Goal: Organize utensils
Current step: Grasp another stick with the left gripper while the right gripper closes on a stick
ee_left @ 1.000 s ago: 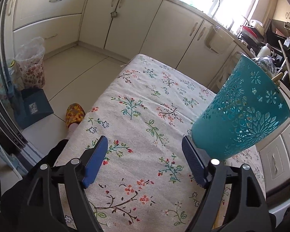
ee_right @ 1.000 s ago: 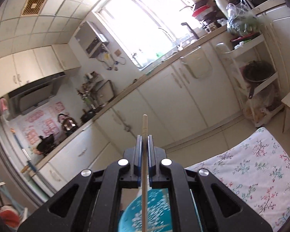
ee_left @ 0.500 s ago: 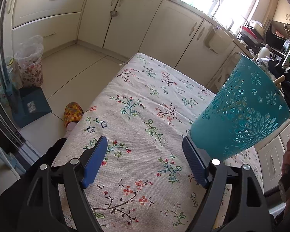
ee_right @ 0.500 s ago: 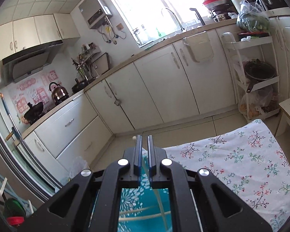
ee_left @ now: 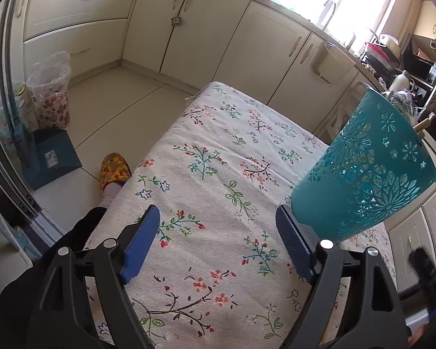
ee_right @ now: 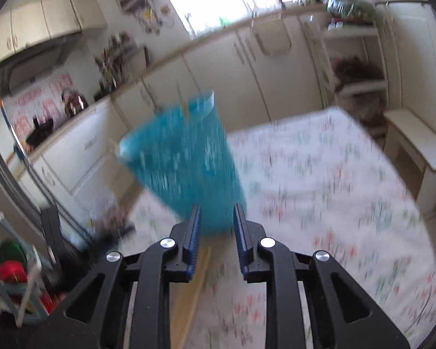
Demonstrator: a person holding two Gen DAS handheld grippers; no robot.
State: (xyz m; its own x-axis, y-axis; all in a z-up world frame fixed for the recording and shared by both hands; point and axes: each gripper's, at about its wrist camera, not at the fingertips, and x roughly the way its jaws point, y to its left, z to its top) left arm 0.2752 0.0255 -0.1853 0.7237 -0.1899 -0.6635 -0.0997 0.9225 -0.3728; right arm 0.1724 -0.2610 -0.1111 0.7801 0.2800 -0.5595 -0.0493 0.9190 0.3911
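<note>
The teal utensil cup, pierced with flower patterns, stands on the floral tablecloth near the table's right edge, as the left wrist view shows it. Wooden stick tips poke out over its rim. The cup sits just beyond and to the right of the left gripper, outside the gap between the jaws; its base appears close to the right blue pad, though contact cannot be judged. The left jaws are spread wide with only cloth between them.

In the right wrist view, heavily blurred, the cup stands straight ahead of the right gripper, its base just past the fingertips. The right jaws are parted narrowly and grip nothing. A wooden utensil lies on the cloth below the left jaw, running toward the near table edge.
</note>
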